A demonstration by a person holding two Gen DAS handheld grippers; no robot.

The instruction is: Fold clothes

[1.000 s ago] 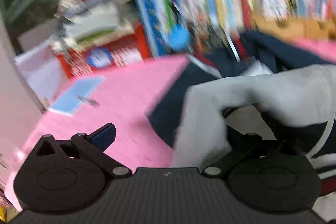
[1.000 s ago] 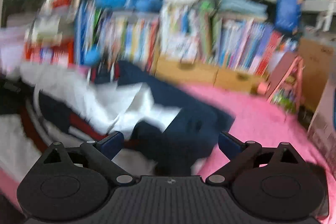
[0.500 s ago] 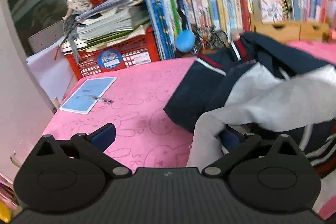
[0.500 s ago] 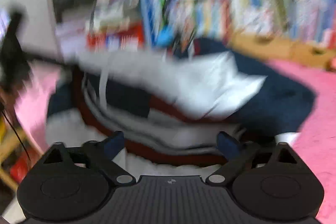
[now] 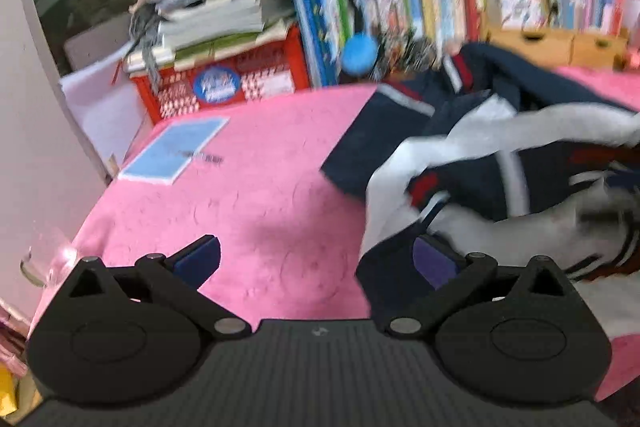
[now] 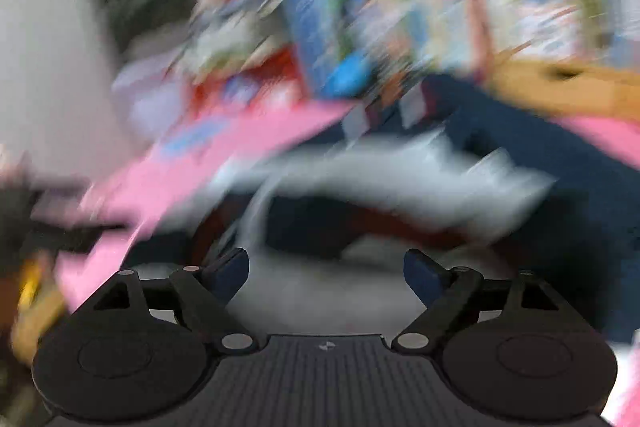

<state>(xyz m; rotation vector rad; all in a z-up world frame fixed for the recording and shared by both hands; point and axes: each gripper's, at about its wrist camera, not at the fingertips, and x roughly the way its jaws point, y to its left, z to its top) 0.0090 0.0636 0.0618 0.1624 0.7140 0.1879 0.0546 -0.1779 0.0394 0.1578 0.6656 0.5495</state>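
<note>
Over the pink table (image 5: 256, 187), left tongs (image 5: 316, 259) and right tongs (image 6: 326, 267) gape wide; left brushes jacket (image 5: 500, 163).

We are looking at a pink tabletop (image 5: 256, 195) faintly printed with outlines. Lying on it to the right, a crumpled navy, white and red garment (image 5: 500, 163) is sprawling across the surface. Toward the far left corner, a blue sheet of paper (image 5: 174, 149) is resting flat, with a pen (image 5: 204, 157) lying across its near edge.
</note>
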